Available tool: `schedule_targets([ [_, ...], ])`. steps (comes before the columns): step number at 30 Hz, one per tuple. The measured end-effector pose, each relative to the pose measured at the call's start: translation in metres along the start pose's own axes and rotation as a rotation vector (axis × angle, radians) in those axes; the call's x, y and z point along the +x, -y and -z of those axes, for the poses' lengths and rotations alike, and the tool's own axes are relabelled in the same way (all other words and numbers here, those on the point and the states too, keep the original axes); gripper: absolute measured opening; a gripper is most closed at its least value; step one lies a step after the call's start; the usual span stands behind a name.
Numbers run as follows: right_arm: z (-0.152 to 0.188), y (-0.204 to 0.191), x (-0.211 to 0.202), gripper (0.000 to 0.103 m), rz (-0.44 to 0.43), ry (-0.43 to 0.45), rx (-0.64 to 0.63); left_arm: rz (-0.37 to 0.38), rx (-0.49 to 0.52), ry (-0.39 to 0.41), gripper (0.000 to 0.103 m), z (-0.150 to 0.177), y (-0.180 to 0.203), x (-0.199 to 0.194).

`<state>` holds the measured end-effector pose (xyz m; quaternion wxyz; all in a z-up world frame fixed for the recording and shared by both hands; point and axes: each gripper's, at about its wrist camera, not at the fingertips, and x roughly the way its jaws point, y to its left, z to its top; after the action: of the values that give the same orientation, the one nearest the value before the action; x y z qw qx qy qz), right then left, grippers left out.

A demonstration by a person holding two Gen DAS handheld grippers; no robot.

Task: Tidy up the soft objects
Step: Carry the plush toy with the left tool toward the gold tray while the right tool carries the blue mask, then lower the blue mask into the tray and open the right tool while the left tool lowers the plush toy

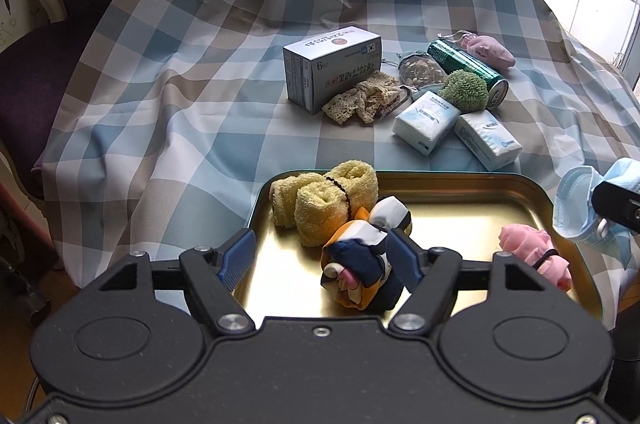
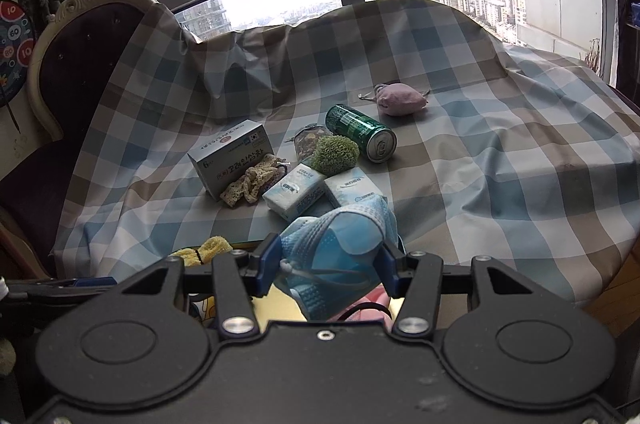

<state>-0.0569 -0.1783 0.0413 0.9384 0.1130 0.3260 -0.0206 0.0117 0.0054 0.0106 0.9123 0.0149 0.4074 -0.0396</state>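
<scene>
A gold metal tray point(image 1: 460, 191) lies on the checked cloth and holds rolled yellow towels point(image 1: 320, 203), a navy, white and orange cloth bundle point(image 1: 360, 256) and a pink banded cloth point(image 1: 532, 248). My left gripper point(image 1: 320, 236) stands open over the tray. The bundle rests on the tray between its jaws, against the right finger point(image 1: 404, 256), with the left finger well clear. My right gripper point(image 2: 332, 242) is shut on a crumpled blue face mask point(image 2: 340, 236), hanging above the tray's right end; the mask point(image 1: 580, 199) also shows in the left wrist view.
Beyond the tray lie a white box point(image 1: 332, 67), a lace cloth point(image 1: 368, 99), two tissue packs point(image 1: 426, 121), a green fuzzy ball point(image 1: 464, 91), a green can point(image 1: 468, 67), a mesh pouch point(image 1: 420, 69) and a pink pouch point(image 1: 488, 49). A dark chair point(image 1: 60, 23) stands left.
</scene>
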Motion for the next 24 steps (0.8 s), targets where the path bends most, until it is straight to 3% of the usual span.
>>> schedule_targets([
  [8, 0.003, -0.010, -0.002, 0.054, -0.035, -0.008, -0.035, 0.000, -0.006, -0.005, 0.078, 0.002, -0.002, 0.001],
  [10, 0.003, -0.012, -0.003, 0.059, -0.045, -0.007, -0.047, -0.002, -0.005, 0.000, 0.081, 0.002, -0.002, 0.001],
  [14, 0.005, -0.017, -0.005, 0.069, -0.060, -0.001, -0.067, -0.003, -0.003, 0.005, 0.081, 0.002, -0.002, 0.000],
  [24, 0.005, -0.012, -0.004, 0.070, -0.041, -0.007, -0.045, -0.003, -0.003, 0.003, 0.081, 0.002, -0.002, 0.000],
])
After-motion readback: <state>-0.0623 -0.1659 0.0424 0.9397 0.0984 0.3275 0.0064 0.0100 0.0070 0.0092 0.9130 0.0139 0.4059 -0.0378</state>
